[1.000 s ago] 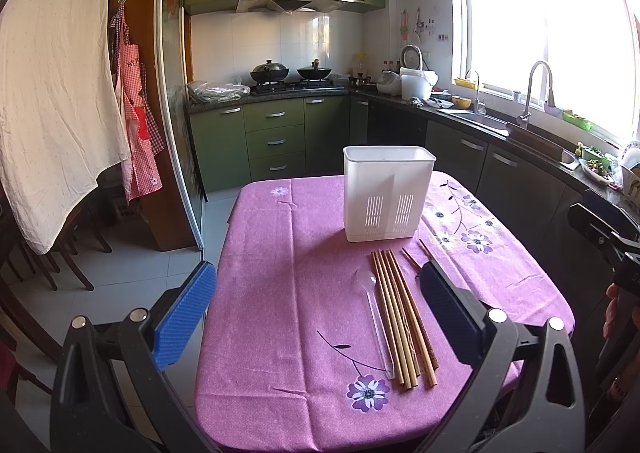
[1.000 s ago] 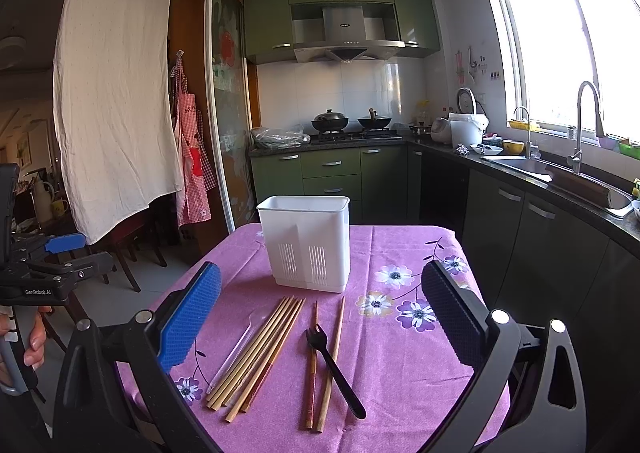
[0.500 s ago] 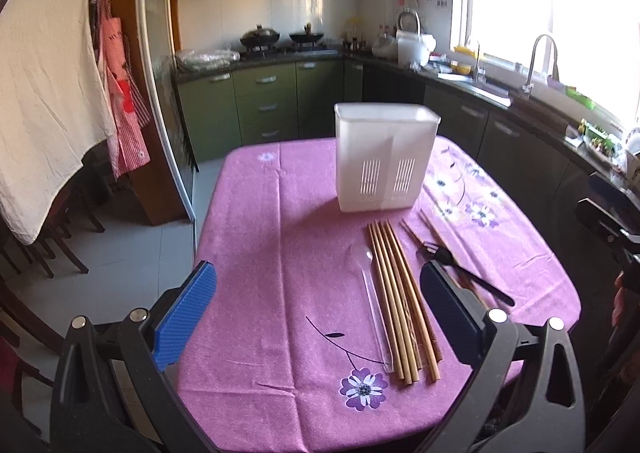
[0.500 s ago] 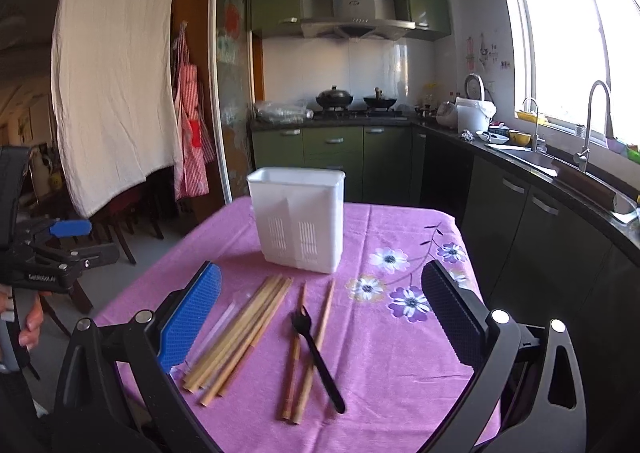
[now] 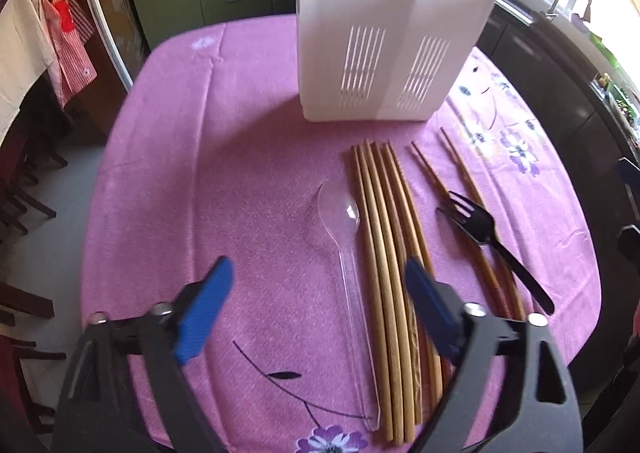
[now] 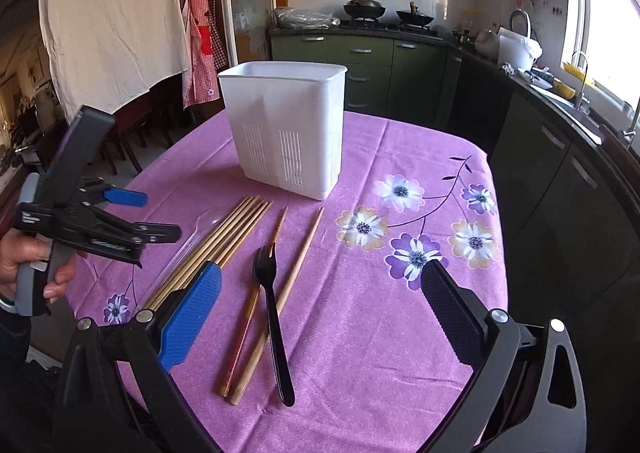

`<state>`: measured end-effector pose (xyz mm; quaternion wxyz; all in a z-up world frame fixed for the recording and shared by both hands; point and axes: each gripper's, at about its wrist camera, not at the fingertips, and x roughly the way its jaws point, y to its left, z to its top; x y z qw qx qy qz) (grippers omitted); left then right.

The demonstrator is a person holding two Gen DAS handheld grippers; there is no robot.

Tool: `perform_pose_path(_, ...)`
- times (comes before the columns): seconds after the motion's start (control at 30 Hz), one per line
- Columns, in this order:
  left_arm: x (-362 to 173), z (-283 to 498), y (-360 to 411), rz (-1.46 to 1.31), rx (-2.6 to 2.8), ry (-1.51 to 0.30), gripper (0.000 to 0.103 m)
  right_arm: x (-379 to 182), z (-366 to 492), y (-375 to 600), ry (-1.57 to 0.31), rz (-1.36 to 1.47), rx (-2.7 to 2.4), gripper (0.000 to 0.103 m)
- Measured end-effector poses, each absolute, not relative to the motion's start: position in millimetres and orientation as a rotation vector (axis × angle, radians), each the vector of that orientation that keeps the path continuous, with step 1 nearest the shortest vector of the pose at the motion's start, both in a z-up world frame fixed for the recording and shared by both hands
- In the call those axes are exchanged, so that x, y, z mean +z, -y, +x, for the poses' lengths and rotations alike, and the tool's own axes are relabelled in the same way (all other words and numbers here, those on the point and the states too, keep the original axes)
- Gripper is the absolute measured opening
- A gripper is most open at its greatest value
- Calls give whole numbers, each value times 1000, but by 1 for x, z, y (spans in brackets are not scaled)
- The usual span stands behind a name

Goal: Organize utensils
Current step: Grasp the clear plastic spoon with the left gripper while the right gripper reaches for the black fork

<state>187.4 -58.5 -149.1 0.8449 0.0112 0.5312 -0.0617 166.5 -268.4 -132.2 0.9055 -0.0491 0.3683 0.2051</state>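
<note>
A white slotted utensil holder (image 5: 384, 49) (image 6: 288, 125) stands upright on the purple tablecloth. In front of it lie a clear plastic spoon (image 5: 346, 249) (image 6: 200, 229), a bundle of bamboo chopsticks (image 5: 390, 273) (image 6: 224, 241), two more chopsticks (image 5: 472, 221) (image 6: 276, 293) and a black plastic fork (image 5: 492, 245) (image 6: 272, 317). My left gripper (image 5: 320, 293) is open and empty, low over the spoon handle and the bundle; it also shows in the right wrist view (image 6: 132, 213). My right gripper (image 6: 320, 301) is open and empty above the fork and the two chopsticks.
The table (image 6: 400, 333) has rounded edges with a floor drop on the left. Dark kitchen cabinets (image 6: 560, 181) and a sink counter run along the right. Chairs (image 5: 24, 181) and a hanging white cloth (image 6: 112, 13) stand at the left.
Both grippers have moved forward and down toward the table. The left one now hovers close over the spoon and chopstick bundle. Both stay open and nothing has been picked up.
</note>
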Motion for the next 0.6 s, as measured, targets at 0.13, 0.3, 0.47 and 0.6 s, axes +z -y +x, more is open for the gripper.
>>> perform_pose_path(0.13,-158,197,62,42,-111,-1157,58,-138,173,269,-780,-90,437,75)
perform_pose_path(0.3,-161,204,67,67,-89,-1181,42,-138,174,265,-797,-95,451,61)
perform_pose_path(0.47,-167,208,75,77,-95,-1206,32,-140,175,262,-804,-111,460,61)
perform_pose_path(0.6,-170,213,77,76,-85,-1218,14,-141,174,260,-811,-123,463,61)
